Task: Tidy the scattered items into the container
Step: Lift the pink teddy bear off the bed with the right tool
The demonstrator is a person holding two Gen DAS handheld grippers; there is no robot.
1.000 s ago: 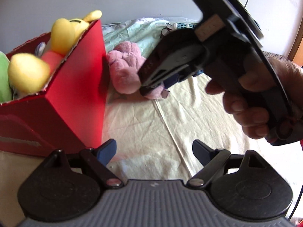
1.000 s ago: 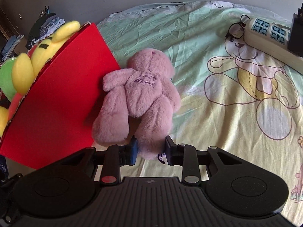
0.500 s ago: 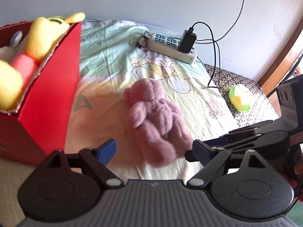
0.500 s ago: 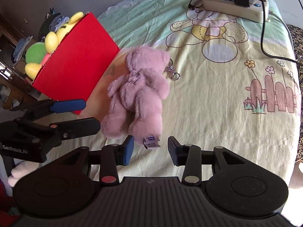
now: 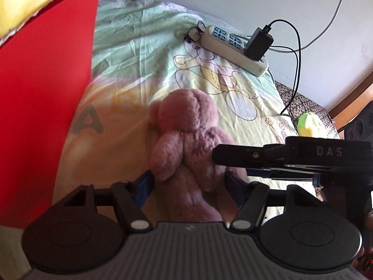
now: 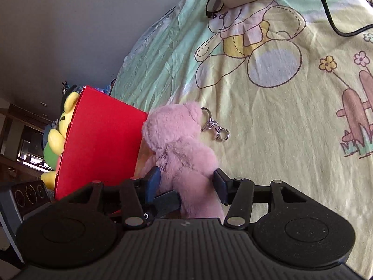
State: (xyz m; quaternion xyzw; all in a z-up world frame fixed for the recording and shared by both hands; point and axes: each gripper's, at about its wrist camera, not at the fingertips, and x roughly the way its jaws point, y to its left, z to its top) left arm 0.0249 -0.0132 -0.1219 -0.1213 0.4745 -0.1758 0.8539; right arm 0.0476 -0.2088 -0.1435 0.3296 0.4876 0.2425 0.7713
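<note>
A pink teddy bear (image 5: 188, 137) lies on the patterned bedsheet beside the red box (image 5: 46, 93). My left gripper (image 5: 190, 185) has the bear's lower body between its blue pads, which are closing and touch the fur on both sides. My right gripper (image 6: 185, 180) straddles the same bear (image 6: 179, 144); its jaws are opening and the right pad stands just off the fur. One left finger (image 6: 166, 199) shows against the bear in the right wrist view. From the right of the left wrist view, my right gripper (image 5: 230, 163) reaches in.
The red box (image 6: 100, 144) holds yellow plush (image 6: 58, 137) and green plush (image 6: 50, 156). A metal key clip (image 6: 216, 130) trails from the bear's head. A power strip (image 5: 233, 49) with a charger and cables lies at the back. A green-yellow plush (image 5: 307, 123) sits far right.
The left gripper moved in over the bear and its jaws narrowed around the body. The right gripper rolled, came closer to the box, and its jaws widened around the bear.
</note>
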